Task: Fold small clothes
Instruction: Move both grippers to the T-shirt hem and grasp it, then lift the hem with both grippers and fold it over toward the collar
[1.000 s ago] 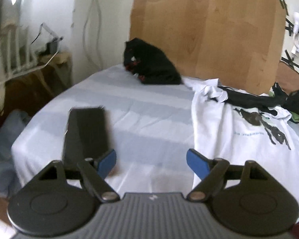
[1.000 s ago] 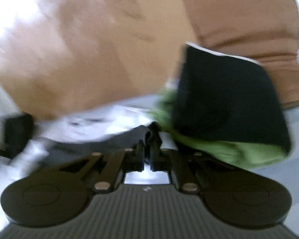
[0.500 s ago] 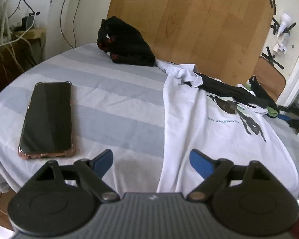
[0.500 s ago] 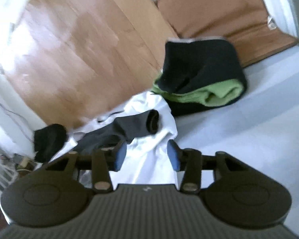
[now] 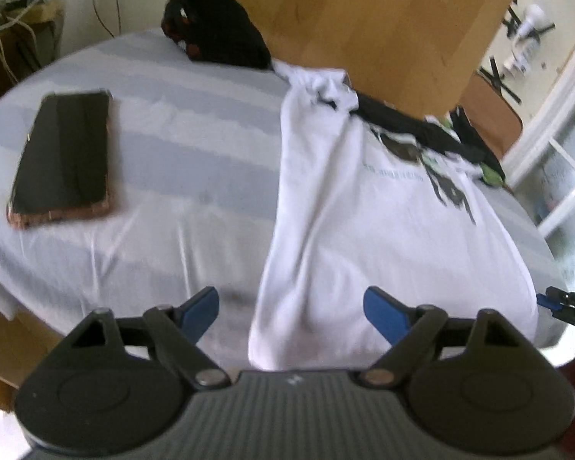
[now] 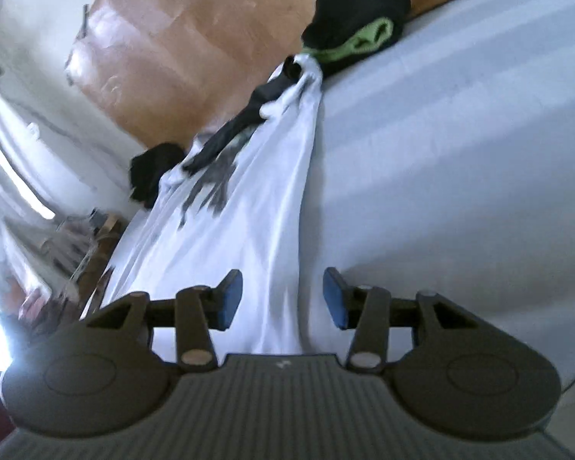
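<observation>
A white t-shirt (image 5: 372, 222) with a dark print lies flat on the striped tablecloth (image 5: 180, 161). Its near left hem corner sits between the wide blue pads of my left gripper (image 5: 292, 308), which is open and holds nothing. In the right wrist view the same shirt (image 6: 249, 207) runs away from me. Its near right edge lies between the pads of my right gripper (image 6: 283, 299), open and not pressing on the cloth. A dark sock (image 5: 414, 126) lies across the shirt's far end (image 6: 245, 119). The right gripper's tips (image 5: 563, 304) show at the left view's right edge.
A phone (image 5: 63, 157) in a copper case lies at the left on the cloth. A black garment (image 5: 214, 34) is bunched at the far edge, against a wooden board (image 5: 383, 30). Folded black and green clothes (image 6: 360, 34) sit at the far right.
My right gripper opened, left the dark sock on the shirt and pulled back to the shirt's near edge. The left gripper tipped down and swung right, over the hem.
</observation>
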A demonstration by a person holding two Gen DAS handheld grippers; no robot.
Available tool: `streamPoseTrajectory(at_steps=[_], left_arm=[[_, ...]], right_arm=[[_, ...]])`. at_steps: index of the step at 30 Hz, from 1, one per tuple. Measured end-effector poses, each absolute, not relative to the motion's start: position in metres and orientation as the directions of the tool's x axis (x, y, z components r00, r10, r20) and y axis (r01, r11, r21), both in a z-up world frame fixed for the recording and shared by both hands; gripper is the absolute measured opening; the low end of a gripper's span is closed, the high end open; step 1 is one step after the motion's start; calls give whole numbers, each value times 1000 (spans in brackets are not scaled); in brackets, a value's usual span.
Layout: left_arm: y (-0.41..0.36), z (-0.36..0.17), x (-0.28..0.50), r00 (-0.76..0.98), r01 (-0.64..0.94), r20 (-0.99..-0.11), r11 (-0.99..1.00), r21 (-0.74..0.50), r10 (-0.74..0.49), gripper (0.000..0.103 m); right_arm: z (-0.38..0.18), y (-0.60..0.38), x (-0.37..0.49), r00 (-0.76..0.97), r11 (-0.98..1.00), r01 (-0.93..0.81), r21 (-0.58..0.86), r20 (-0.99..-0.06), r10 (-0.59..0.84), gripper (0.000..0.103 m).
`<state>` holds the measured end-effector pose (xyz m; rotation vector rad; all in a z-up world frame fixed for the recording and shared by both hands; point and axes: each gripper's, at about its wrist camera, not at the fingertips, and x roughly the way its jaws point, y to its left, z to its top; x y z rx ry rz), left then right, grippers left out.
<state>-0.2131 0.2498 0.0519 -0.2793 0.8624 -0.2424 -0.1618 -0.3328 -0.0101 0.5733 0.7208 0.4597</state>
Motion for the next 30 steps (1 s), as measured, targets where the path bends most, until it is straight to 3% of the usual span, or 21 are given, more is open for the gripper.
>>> streamPoseTrajectory(at_steps=[7, 9, 10, 11, 12, 15, 22, 24, 27, 28, 29, 30], left_arm=[[246, 26, -205, 595, 79, -693, 888, -453, -407, 82], [242, 18, -199, 582, 71, -702, 885, -460, -411, 66], [241, 15, -196, 568, 60, -714, 886, -460, -409, 43], [241, 13, -195, 551, 47, -727, 885, -463, -410, 18], [242, 12, -194, 533, 44, -732, 878, -476, -424, 9], [248, 25, -210, 551, 82, -698, 861, -502, -459, 7], [260, 83, -203, 728, 192, -456, 790, -582, -513, 7], [257, 104, -173, 759, 205, -421, 796, -570, -497, 8], [247, 132, -112, 794, 209, -389, 812, -546, -466, 9], [242, 138, -84, 809, 174, -397, 821, -543, -434, 13], [235, 140, -60, 832, 126, -401, 834, -537, -384, 33], [229, 139, -41, 852, 66, -416, 854, -516, -317, 48]], right_arm=[[-27, -316, -170, 571, 786, -225, 576, -576, 585, 51], [-34, -310, -160, 575, 786, -223, 576, -573, 583, 50], [-37, -308, -154, 574, 784, -217, 581, -574, 584, 44], [-40, -306, -150, 566, 785, -212, 583, -582, 584, 31], [-41, -300, -147, 545, 785, -219, 579, -595, 591, 7], [-31, -295, -155, 519, 754, -294, 588, -564, 642, 7], [36, -320, -130, 663, 593, -396, 701, -229, 712, 7], [53, -319, -98, 696, 604, -398, 690, -201, 689, 7], [70, -317, -36, 745, 653, -330, 681, -237, 623, 7], [71, -314, -11, 765, 652, -284, 703, -243, 596, 11], [69, -310, 13, 789, 650, -240, 721, -246, 564, 12], [65, -304, 33, 814, 673, -197, 713, -264, 517, 30]])
